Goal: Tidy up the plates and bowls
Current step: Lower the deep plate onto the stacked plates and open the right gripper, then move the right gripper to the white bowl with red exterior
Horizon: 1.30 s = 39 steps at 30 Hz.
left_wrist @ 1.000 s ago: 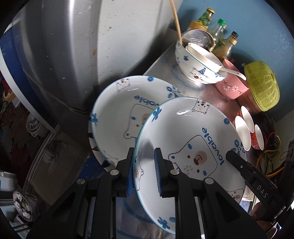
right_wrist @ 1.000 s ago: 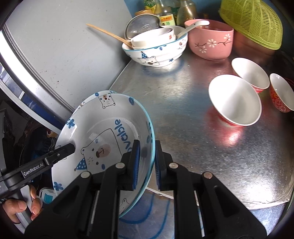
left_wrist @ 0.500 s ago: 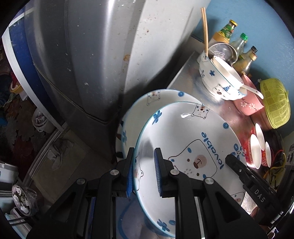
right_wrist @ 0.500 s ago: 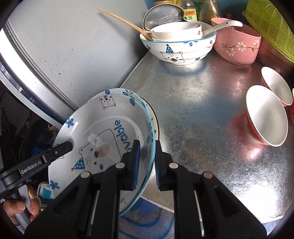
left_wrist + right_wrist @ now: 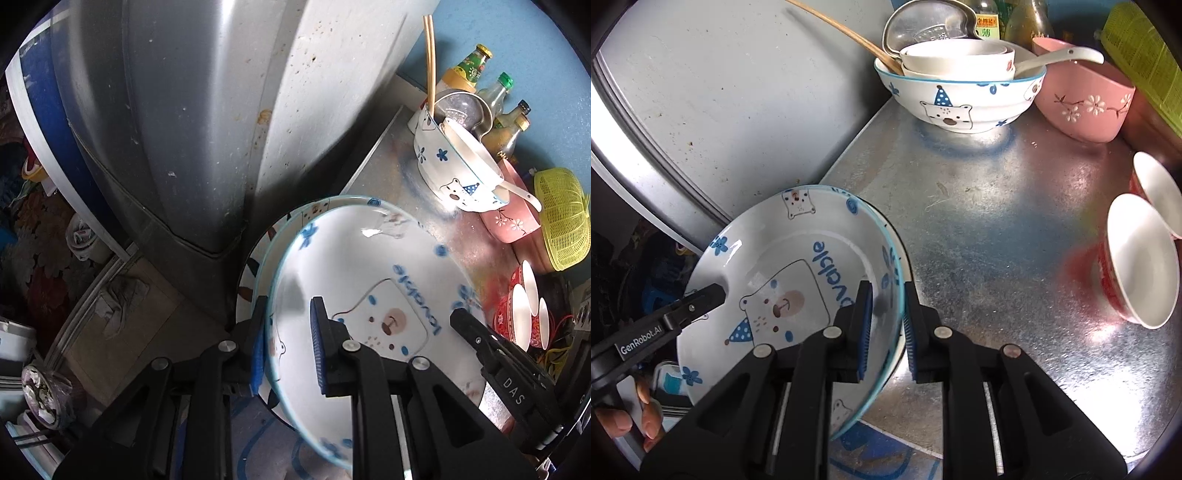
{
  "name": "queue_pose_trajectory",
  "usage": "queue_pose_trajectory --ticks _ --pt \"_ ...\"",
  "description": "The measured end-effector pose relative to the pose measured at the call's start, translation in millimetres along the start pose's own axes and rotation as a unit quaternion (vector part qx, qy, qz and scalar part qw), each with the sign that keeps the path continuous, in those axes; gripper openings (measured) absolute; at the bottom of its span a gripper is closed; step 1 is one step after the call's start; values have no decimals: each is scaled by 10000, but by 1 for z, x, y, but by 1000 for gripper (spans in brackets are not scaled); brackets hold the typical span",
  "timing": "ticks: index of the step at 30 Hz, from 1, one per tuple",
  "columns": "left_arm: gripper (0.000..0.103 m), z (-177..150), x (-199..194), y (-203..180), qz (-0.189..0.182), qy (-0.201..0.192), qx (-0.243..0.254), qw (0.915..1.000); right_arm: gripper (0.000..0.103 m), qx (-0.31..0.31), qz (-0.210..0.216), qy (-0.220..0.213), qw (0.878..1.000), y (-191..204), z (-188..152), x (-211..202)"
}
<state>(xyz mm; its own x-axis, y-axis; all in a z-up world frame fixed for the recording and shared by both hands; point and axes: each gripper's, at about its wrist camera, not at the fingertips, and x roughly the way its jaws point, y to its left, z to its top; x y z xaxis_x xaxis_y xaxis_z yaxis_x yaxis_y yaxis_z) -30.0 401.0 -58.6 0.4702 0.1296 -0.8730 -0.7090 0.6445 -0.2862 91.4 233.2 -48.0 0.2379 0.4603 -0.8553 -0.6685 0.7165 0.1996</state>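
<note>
Left wrist view: my left tongs (image 5: 288,345) pinch the near rim of the bear plate (image 5: 373,295), one pad outside, one inside. The plate sits over a second plate (image 5: 275,240) at the corner of the metal counter (image 5: 391,177), beside the grey cabinet (image 5: 184,129).

Right wrist view: my right tongs (image 5: 886,325) pinch the opposite rim of the same plate (image 5: 783,266) (their jaws have just been opening slightly). The left tongs (image 5: 705,299) reach in from the far side. Bowls (image 5: 960,92) stand well apart, further back.
</note>
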Motion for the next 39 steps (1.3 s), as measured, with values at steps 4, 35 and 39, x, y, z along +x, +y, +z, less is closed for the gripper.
queue_pose_trajectory --ticks 4,35,39 --pt "47 3 -6 1 -288 -84 -150 9994 20 -15 66 71 10000 -1 2 2" --pt "99 -25 -56 -58 -30 -522 710 9961 99 917 435 -275 9945 -53 -21 -65" --pt "99 -27 -61 -67 -72 -540 799 9953 99 970 407 -329 9939 -57 -23 -74"
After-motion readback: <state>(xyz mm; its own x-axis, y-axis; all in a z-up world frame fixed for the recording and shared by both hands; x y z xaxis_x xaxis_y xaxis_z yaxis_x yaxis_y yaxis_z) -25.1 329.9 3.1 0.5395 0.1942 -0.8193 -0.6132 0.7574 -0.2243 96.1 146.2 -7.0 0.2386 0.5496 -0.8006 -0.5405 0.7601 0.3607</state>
